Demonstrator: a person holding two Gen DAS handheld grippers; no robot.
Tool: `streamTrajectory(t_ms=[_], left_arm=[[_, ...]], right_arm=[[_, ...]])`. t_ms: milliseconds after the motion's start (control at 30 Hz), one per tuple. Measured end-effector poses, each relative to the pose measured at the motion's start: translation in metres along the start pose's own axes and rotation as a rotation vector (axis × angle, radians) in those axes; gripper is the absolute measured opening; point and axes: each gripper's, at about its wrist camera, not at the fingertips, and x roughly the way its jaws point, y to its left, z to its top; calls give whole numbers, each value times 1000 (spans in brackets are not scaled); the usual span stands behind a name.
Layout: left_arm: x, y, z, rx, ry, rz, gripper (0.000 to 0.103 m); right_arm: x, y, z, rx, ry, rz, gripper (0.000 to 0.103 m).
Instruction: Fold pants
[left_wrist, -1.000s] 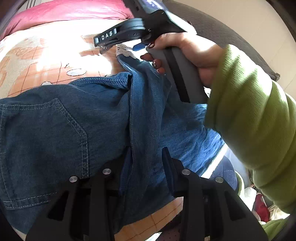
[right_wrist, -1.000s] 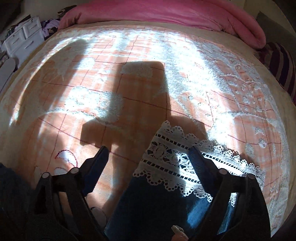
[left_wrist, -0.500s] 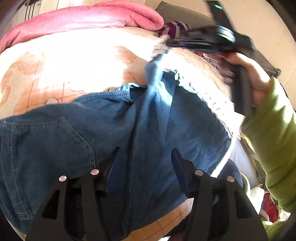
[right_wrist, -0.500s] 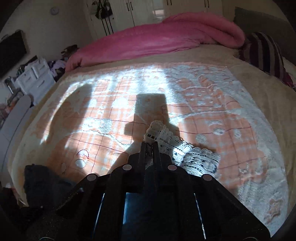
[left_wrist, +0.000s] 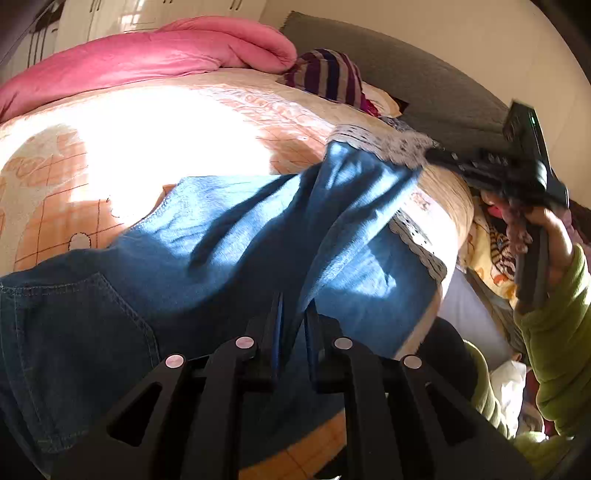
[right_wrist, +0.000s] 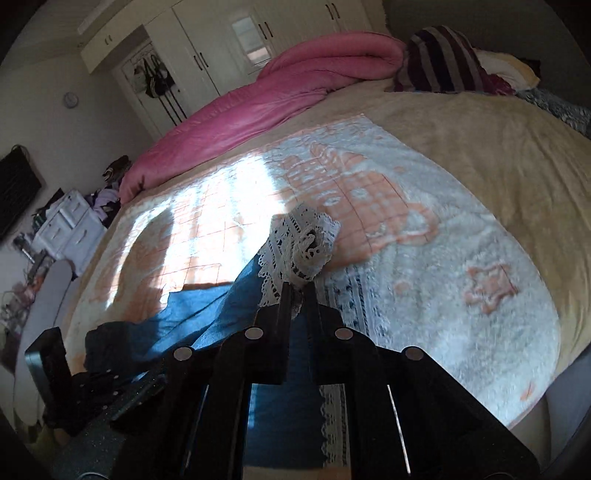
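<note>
- The pants (left_wrist: 229, 236) are lying on the bed (right_wrist: 480, 155), long axis running from the waist at near left to the lace hem (right_wrist: 299, 243) at far right.
- They are blue denim, creased, lace-trimmed.
- The left gripper (left_wrist: 293, 325) is pinching a denim fold.
- The right gripper (right_wrist: 298, 295) is clamping the hem, raised.

Both wrist views close over bed (left_wrist: 155, 122), sharing pants (right_wrist: 207, 314).

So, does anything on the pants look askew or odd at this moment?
Yes. The upper leg of the pants is twisted into diagonal wrinkles, not flat. Its lace hem is bunched in the right hand-held gripper, off the blanket. The left hand-held gripper pinches a denim ridge.
</note>
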Motion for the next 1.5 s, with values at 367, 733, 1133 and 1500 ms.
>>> streamTrajectory(t_ms=[367,733,1133,1500], left_arm=[[-4,-11,-17,53,41,10,10],[4,-18,-20,67,66,13,11],[4,-23,-19,140,83,34,7],[2,-12,-39,127,141,12,7]], right_arm=[[-16,-51,-93,224,123,-36,3],[-14,-52,-78,177,55,-91,49],[-19,-54,-73,77,87,-57,7],[-7,-54,-100,10,184,-160,8]])
